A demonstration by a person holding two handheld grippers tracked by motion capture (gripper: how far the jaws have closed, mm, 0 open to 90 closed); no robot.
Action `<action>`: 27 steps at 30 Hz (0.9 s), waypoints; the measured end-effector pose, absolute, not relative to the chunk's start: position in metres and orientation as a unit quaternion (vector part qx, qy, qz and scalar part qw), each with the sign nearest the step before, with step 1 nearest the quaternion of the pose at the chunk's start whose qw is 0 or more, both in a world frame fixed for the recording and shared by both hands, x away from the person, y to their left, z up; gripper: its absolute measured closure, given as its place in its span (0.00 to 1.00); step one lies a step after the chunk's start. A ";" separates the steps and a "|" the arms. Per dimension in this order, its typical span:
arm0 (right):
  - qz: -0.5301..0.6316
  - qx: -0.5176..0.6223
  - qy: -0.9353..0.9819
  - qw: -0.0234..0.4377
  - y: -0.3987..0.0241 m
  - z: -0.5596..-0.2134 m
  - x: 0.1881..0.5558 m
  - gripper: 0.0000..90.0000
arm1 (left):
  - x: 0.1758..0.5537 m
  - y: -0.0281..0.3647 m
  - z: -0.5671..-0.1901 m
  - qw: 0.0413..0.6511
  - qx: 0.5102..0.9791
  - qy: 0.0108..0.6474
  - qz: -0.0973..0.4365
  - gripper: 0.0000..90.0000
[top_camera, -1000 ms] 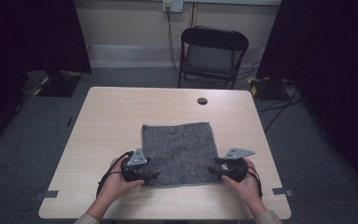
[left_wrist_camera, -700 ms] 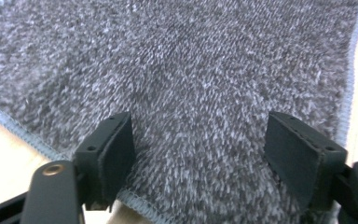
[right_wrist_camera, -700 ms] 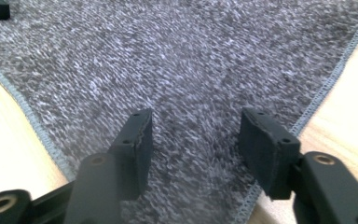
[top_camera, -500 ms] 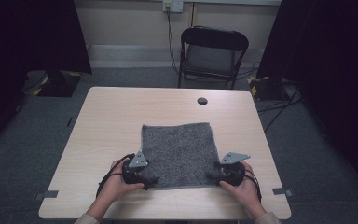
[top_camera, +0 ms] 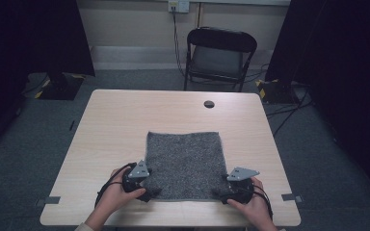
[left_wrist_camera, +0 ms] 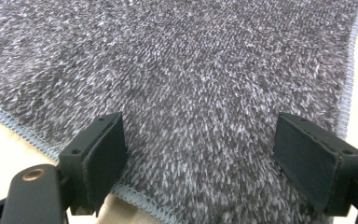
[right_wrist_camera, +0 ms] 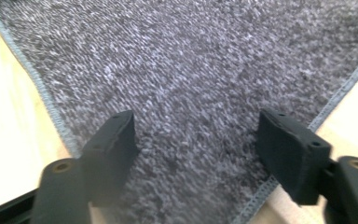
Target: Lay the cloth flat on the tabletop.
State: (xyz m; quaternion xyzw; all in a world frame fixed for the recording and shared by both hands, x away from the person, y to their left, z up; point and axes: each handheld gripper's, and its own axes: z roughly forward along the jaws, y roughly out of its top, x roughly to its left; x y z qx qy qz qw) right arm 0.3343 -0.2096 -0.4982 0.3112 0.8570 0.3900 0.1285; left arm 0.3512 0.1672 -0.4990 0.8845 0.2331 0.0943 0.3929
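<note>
I have the square grey fuzzy cloth with its pale stitched hem (top_camera: 184, 163) lying flat on the light wooden bench (top_camera: 115, 130), toward the near edge and roughly centred between my hands. My left tool (top_camera: 150, 193) sits at the cloth's near left corner, and my right tool (top_camera: 218, 194) at its near right corner, each with a grey three-cornered plate on top. In the left gripper view the left tool (left_wrist_camera: 198, 154) has released: its jaws have just been opening and now stand wide apart, with the cloth (left_wrist_camera: 191, 79) spread beneath and between them but not pinched. In the right gripper view the right tool (right_wrist_camera: 196, 144) is likewise let go, its jaws having just been opening, the corner of the cloth (right_wrist_camera: 191, 70) lying flat under the gap. Farther up the bench I see a small round dark cap (top_camera: 209, 104), well apart from the cloth. Beyond the bench stands a black folding chair (top_camera: 220, 57).
</note>
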 end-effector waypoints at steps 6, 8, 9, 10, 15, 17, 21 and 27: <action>0.394 0.319 0.855 0.113 -0.212 -0.492 0.334 0.26 | 0.350 0.169 -0.492 0.395 0.883 0.238 0.083 0.19; 0.402 0.320 0.851 0.110 -0.213 -0.490 0.335 0.23 | 0.352 0.171 -0.486 0.403 0.878 0.242 0.086 0.19; 0.402 0.319 0.851 0.111 -0.213 -0.488 0.336 0.23 | 0.352 0.172 -0.485 0.405 0.877 0.243 0.087 0.19; 0.403 0.318 0.850 0.113 -0.213 -0.487 0.337 0.23 | 0.354 0.174 -0.483 0.408 0.875 0.245 0.089 0.19; 0.408 0.321 0.846 0.118 -0.215 -0.478 0.344 0.21 | 0.361 0.180 -0.481 0.420 0.864 0.264 0.092 0.20; 0.412 0.319 0.846 0.116 -0.217 -0.476 0.346 0.21 | 0.364 0.182 -0.482 0.418 0.862 0.273 0.091 0.20; 0.413 0.319 0.845 0.116 -0.216 -0.475 0.348 0.21 | 0.369 0.184 -0.484 0.417 0.860 0.280 0.088 0.20; 0.412 0.309 0.849 0.117 -0.210 -0.473 0.348 0.20 | 0.375 0.187 -0.483 0.421 0.853 0.297 0.086 0.20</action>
